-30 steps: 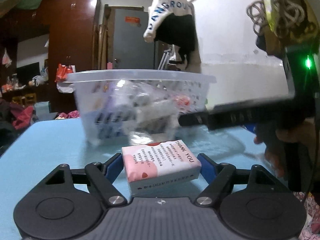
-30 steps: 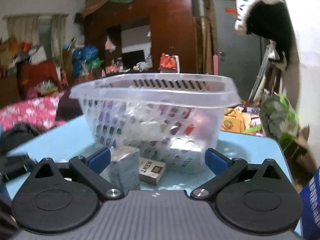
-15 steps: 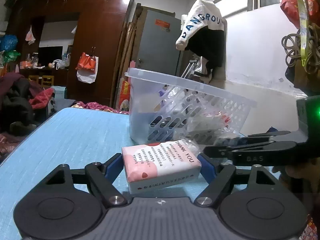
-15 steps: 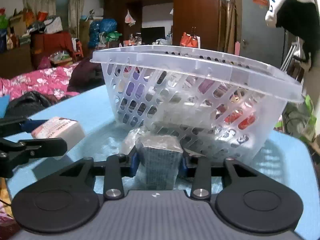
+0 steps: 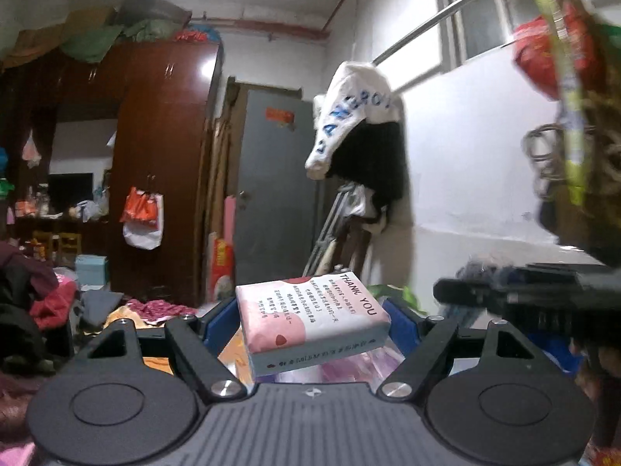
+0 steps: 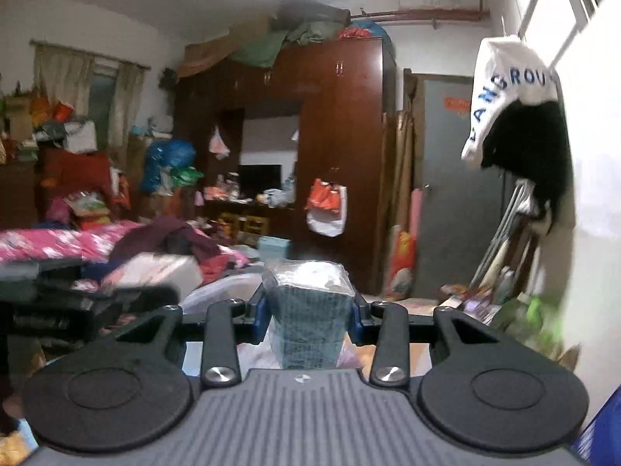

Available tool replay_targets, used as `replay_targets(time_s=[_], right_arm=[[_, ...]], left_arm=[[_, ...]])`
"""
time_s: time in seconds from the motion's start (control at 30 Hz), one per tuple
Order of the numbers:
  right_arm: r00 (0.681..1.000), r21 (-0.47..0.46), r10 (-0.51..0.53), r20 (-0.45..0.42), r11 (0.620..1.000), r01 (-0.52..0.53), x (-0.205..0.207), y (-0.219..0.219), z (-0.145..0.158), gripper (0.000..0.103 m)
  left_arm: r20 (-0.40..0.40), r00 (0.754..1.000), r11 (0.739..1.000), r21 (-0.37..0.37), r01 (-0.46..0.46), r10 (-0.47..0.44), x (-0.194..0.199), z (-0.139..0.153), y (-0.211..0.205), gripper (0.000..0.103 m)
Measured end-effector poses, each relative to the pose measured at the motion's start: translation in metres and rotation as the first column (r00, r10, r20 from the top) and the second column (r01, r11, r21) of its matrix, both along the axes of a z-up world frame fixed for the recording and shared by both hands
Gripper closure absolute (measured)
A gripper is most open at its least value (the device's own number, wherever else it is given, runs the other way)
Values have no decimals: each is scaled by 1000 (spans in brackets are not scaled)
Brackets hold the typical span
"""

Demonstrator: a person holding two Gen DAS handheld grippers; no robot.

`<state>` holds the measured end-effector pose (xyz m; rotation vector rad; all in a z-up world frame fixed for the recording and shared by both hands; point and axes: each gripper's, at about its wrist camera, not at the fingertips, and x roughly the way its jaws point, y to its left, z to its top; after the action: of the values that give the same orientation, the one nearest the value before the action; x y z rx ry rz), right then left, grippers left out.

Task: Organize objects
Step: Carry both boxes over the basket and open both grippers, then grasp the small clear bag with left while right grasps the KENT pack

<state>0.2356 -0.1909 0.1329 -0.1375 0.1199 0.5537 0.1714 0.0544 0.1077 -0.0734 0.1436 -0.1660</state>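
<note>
Both grippers lifted, tissue pack (image 5: 312,324), wrapped block (image 6: 308,310)

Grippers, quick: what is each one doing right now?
Left gripper: closed on the pink tissue pack.
Right gripper: closed on the wrapped blue-grey packet.

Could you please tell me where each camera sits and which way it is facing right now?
Left wrist: on the left gripper, facing the grey door; its fingers clamp a pink tissue pack; the right gripper shows at right.
Right wrist: on the right gripper, facing the wardrobe; it clamps a wrapped blue packet.
Shared: wardrobe, door, hanging white jacket.
</note>
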Motion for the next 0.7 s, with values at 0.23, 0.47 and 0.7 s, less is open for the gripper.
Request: replay_targets(time_s=[0.23, 0.47, 0.7], right_arm=[[992, -70, -114, -51, 991, 110, 62, 23, -11, 27], [990, -56, -137, -27, 989, 135, 30, 6, -11, 0], [991, 69, -31, -127, 997, 40, 7, -21, -27, 0]], left_arm=[[-234, 963, 989, 97, -116, 136, 93, -13, -16, 19], [-151, 983, 992, 84, -92, 104, 60, -15, -9, 0], [-140, 986, 989, 128, -74, 92, 38, -12, -12, 0]])
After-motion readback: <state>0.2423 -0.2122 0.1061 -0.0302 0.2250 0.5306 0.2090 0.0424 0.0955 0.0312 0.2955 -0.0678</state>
